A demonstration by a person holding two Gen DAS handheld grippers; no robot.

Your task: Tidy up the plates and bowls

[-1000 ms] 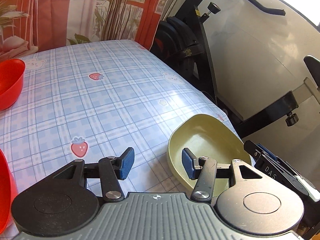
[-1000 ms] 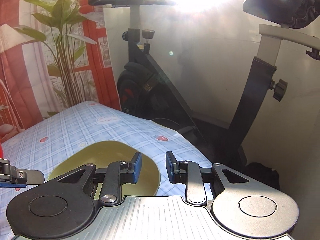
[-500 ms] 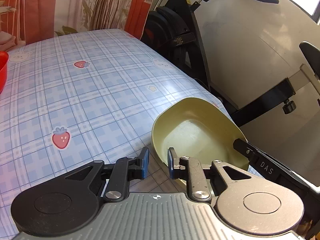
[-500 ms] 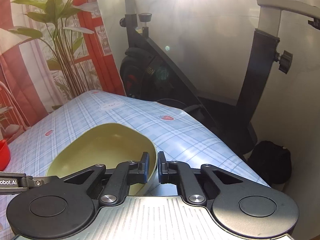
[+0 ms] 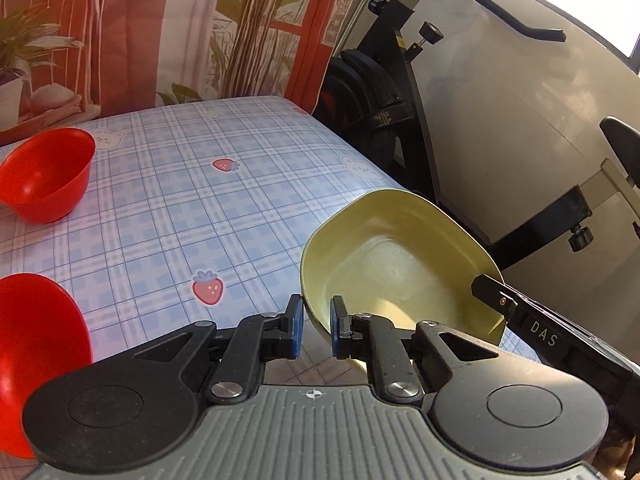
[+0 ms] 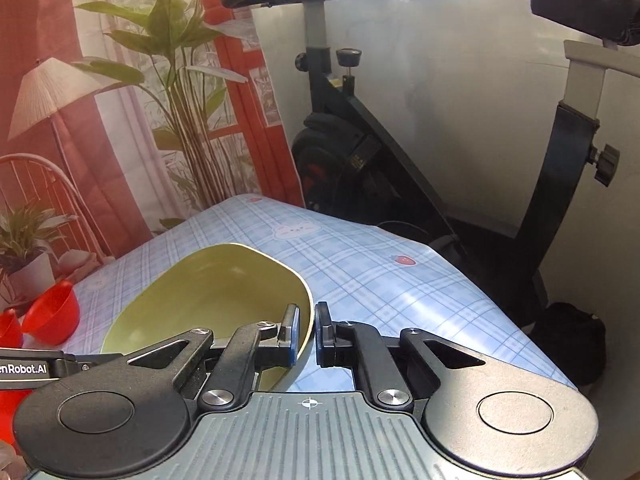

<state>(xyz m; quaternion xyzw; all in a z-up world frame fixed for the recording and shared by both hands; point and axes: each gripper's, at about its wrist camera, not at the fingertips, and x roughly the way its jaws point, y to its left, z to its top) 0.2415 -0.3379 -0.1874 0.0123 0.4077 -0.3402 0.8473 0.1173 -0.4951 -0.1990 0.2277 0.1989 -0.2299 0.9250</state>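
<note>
Bowl [image 5: 396, 264] sits tilted above the bench [image 5: 168, 200] near its right edge, each gripper's fingers narrowed on an opposite rim, left gripper [image 5: 316, 326], right gripper [image 6: 306, 334], likely sharing the lift.

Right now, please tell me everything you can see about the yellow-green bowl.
The yellow-green bowl is a smooth, matte dish with a rounded-square rim, a flat floor and nothing inside; it looks like plastic. It is tilted and seems lifted off the checked tablecloth near the table's right edge. The left tool grips its near rim, one pad inside and one outside. The right tool clamps the opposite rim in the same way. Nothing else touches it.
</note>
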